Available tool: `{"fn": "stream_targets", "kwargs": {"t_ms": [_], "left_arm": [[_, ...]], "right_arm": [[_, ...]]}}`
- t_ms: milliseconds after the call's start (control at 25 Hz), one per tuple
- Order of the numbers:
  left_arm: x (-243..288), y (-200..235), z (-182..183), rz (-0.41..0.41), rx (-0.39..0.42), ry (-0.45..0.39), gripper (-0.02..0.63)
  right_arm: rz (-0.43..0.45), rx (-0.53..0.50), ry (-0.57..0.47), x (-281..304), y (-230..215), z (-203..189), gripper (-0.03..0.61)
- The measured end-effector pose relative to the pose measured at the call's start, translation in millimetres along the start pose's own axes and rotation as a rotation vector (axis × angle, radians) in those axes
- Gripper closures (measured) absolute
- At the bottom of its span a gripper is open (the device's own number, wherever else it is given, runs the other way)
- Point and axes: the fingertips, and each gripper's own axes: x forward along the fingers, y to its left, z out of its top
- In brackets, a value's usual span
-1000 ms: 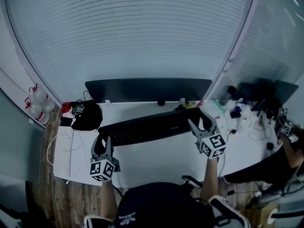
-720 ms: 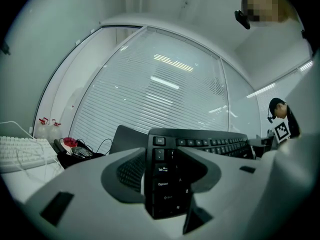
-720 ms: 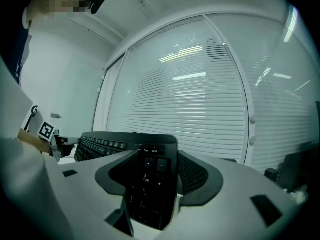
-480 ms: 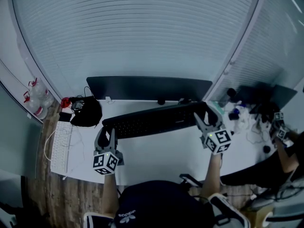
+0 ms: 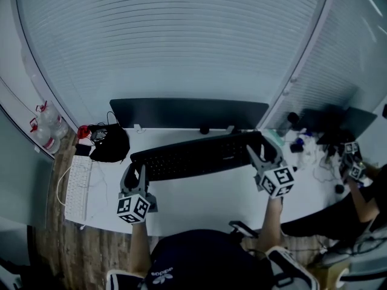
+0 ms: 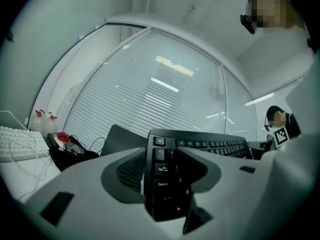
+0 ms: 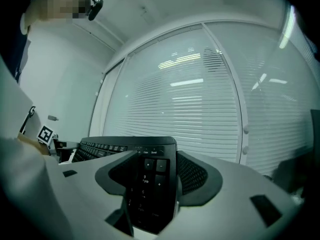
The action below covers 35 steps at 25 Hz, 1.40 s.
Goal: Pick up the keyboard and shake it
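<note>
A long black keyboard (image 5: 196, 154) hangs above the white desk (image 5: 199, 204), held at both ends. My left gripper (image 5: 134, 175) is shut on its left end; in the left gripper view the keyboard (image 6: 165, 184) stands on edge between the jaws. My right gripper (image 5: 261, 153) is shut on its right end, where the number pad of the keyboard (image 7: 150, 189) fills the gap between the jaws. The right end sits a little higher than the left in the head view.
A dark monitor (image 5: 188, 112) stands behind the keyboard. A white keyboard (image 5: 77, 189) lies at the desk's left edge, with a black bag (image 5: 109, 144) behind it. Cables and small items (image 5: 314, 147) clutter the right side. Window blinds (image 5: 175, 41) fill the back.
Both grippers have lifted the keyboard and carried it slightly up and to the right over the last second; little has moved in the last half second.
</note>
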Motion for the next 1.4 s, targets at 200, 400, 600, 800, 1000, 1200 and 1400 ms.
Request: {"fn": "stream_targets", "kwargs": {"t_ms": [200, 400, 600, 800, 1000, 1200, 1400], "left_arm": [[-10, -1, 5, 0.02, 0.01, -0.009, 0.417], [-17, 5, 2, 0.023, 0.004, -0.001, 0.417], [-18, 2, -5, 0.031, -0.006, 0.002, 0.417], [-18, 3, -4, 0.036, 0.007, 0.015, 0.417], [-15, 5, -4, 0.025, 0.002, 0.021, 0.417], [-20, -1, 4, 0.013, 0.021, 0.013, 0.417], [-15, 4, 1, 0.026, 0.005, 0.038, 0.417]], "right_arm": [[0.017, 0.025, 0.016, -1, 1, -8, 0.344], [0.036, -0.018, -0.033, 7, 13, 10, 0.344], [0.026, -0.017, -0.028, 3, 8, 10, 0.344], [0.027, -0.001, -0.059, 8, 9, 17, 0.344], [0.028, 0.024, -0.065, -1, 9, 14, 0.345], [0.029, 0.03, -0.071, -5, 9, 19, 0.345], [0.036, 0.023, -0.064, 0, 11, 22, 0.345]]}}
